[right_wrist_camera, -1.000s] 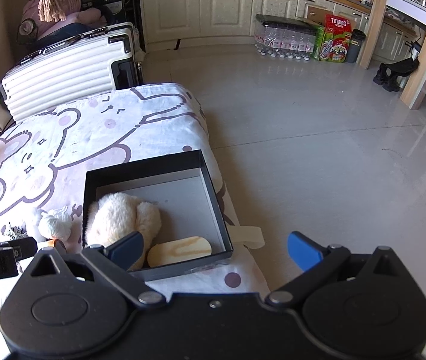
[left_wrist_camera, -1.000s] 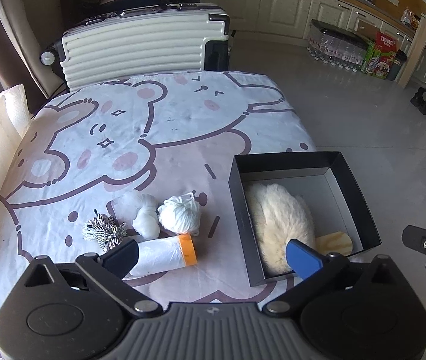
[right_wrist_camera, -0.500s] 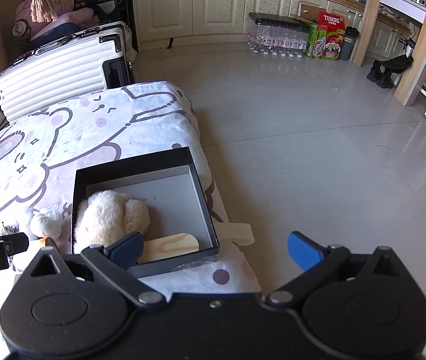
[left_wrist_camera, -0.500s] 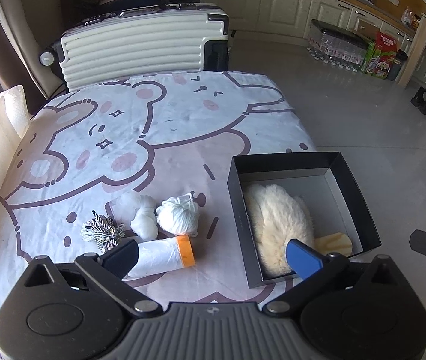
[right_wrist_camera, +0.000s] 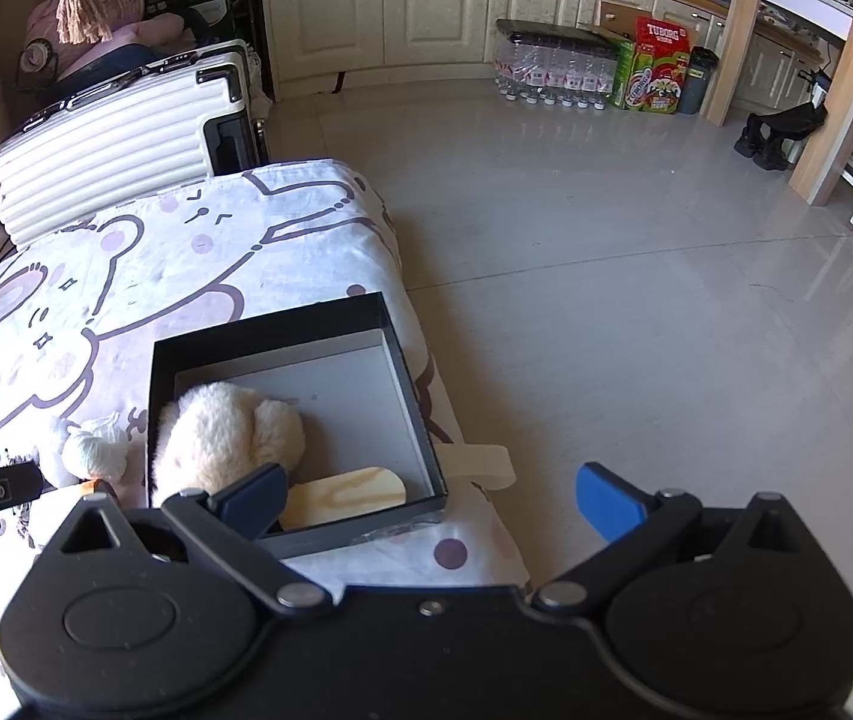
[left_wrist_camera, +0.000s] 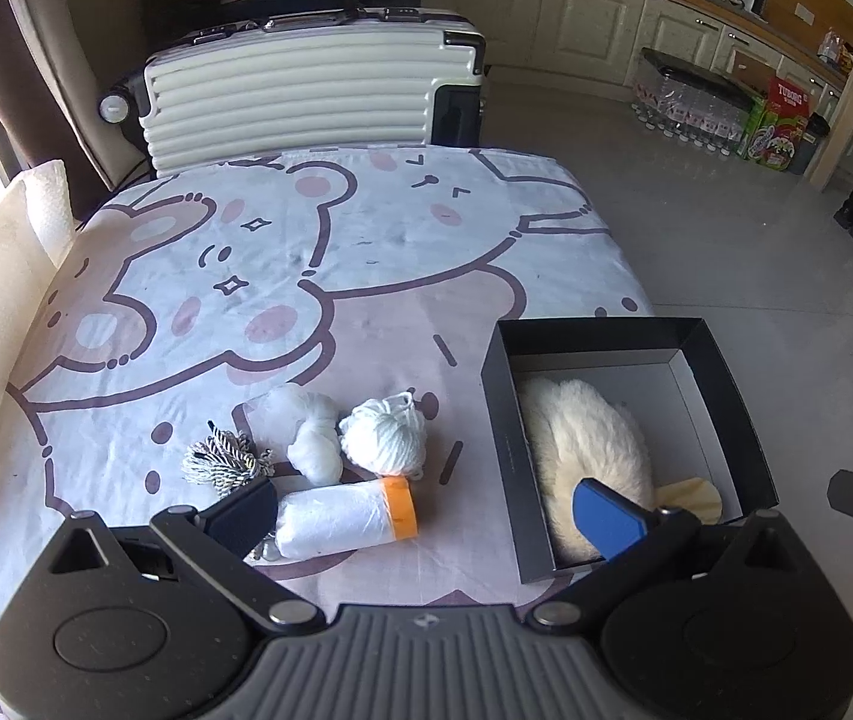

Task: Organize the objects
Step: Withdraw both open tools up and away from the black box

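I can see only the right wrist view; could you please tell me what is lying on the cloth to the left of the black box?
Observer: A white roll with an orange end lies on its side there, apart from the black box.
Operator: Is there anything beyond the yarn ball that I can partly see?
Observer: Yes. A black-and-white striped tassel lies furthest left, next to a white bundle that touches the yarn ball.
Operator: Is the left gripper holding anything?
Observer: No. The left gripper is open and empty, and the roll lies just beside its left finger.
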`<act>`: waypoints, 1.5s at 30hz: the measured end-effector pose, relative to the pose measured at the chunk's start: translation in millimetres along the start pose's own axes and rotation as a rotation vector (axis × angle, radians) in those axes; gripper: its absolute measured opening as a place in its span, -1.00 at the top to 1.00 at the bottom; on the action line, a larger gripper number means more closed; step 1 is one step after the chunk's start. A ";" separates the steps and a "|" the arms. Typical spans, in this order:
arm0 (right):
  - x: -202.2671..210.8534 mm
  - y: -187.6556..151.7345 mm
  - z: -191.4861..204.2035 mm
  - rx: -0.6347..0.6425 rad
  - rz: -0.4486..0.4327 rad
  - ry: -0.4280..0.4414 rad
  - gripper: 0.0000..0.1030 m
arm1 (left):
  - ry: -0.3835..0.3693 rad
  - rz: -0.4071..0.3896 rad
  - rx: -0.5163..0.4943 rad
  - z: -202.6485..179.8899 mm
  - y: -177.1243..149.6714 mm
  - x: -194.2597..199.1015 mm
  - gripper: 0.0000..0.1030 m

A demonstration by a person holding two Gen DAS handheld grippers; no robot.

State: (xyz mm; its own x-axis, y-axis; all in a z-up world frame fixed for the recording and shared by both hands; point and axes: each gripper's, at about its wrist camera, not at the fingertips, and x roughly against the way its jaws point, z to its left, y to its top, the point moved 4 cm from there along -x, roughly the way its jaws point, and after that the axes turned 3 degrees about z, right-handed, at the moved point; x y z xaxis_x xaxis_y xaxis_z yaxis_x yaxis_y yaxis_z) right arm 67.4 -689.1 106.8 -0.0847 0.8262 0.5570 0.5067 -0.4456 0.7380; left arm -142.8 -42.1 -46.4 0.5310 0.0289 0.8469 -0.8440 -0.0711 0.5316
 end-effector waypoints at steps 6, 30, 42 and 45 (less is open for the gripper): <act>-1.7 3.8 19.2 0.020 0.007 0.001 -1.00 | 0.017 -0.007 -0.009 18.2 1.3 1.3 -1.00; -11.0 13.4 131.4 0.133 0.034 0.058 -1.00 | 0.090 -0.005 0.055 120.7 -2.0 5.6 -1.00; -8.2 17.4 159.2 0.123 0.020 0.107 -1.00 | 0.093 -0.010 0.073 146.4 -3.8 6.4 -1.00; -8.9 18.3 162.1 0.112 0.023 0.110 -1.00 | 0.092 -0.012 0.071 148.9 -2.7 5.7 -1.00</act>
State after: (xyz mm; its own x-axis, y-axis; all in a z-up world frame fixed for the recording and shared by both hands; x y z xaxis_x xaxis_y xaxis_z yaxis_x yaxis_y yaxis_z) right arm 216.5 -648.7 53.6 -0.1628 0.7707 0.6161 0.6019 -0.4172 0.6809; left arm -126.3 -190.2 -45.0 0.5291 0.1208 0.8399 -0.8284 -0.1410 0.5421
